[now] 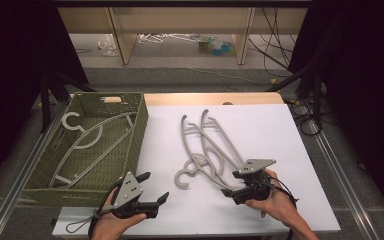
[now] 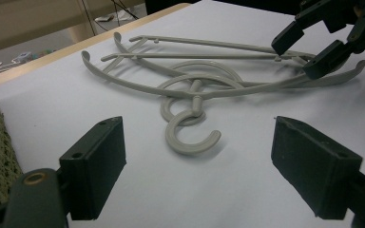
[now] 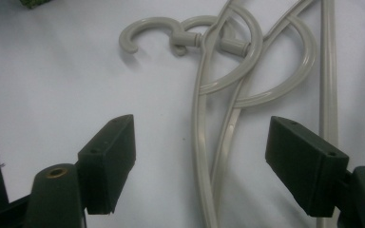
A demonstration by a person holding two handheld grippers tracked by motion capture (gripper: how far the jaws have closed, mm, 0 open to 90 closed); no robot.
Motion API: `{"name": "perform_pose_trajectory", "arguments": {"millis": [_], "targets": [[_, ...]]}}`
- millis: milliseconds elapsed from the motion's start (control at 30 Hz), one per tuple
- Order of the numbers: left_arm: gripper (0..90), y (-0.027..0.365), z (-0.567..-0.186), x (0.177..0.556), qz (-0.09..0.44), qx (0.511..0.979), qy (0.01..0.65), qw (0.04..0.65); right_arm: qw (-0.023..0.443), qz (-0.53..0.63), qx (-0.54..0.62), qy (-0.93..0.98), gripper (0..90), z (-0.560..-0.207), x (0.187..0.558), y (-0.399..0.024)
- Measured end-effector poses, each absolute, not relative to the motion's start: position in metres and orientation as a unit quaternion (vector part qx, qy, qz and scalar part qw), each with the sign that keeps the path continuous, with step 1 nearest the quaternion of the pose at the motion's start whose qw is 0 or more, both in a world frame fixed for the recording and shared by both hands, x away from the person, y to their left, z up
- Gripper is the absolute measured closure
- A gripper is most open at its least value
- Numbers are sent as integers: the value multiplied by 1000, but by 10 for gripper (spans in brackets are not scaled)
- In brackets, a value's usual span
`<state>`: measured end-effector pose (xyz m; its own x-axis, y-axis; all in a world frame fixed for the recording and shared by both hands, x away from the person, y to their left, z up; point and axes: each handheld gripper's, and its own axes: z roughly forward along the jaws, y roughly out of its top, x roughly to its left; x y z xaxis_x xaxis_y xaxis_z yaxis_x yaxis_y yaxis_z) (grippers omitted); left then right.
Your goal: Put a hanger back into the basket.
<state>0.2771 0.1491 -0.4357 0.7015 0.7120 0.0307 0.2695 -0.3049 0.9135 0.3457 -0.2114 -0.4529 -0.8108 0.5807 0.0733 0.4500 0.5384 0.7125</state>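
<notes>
hangers on the board (image 1: 207, 150): two grey ones stacked, centre of the high view, hooks toward the bottom
right gripper (image 1: 234, 186): lower right, jaws wide, sitting right at the hangers' near arm ends, gripping nothing
left gripper (image 1: 156, 187): lower left, jaws wide, empty
basket (image 1: 139, 131): green, left side, another hanger (image 1: 87, 145) inside
board (image 1: 280, 145): white, on the table

The flat rectangular worktop (image 1: 260, 125) is plain white with a pale wood edge at its far side. The thin plastic hangers (image 1: 207, 152) lying on it are light grey. The rectangular woven basket (image 1: 139, 132) is olive green with a perforated lattice pattern, and a plastic hanger (image 1: 87, 137) inside it is light grey. Both claws' jaws are matt black.
</notes>
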Motion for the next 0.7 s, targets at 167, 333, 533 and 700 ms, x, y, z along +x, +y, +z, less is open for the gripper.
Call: {"name": "perform_pose_trajectory", "arguments": {"millis": [167,333,533,700], "targets": [[187,152,-435,278,224,771,318,504,88,373,297,875,291,-458,348,-207],[187,152,-435,279,222,770,317,507,82,364,285,883,341,-461,350,-204],[187,152,-435,279,219,771,315,508,74,347,269,895,419,-462,352,-198],[188,152,-434,279,222,772,312,507,70,332,250,907,475,-466,356,-183]]}}
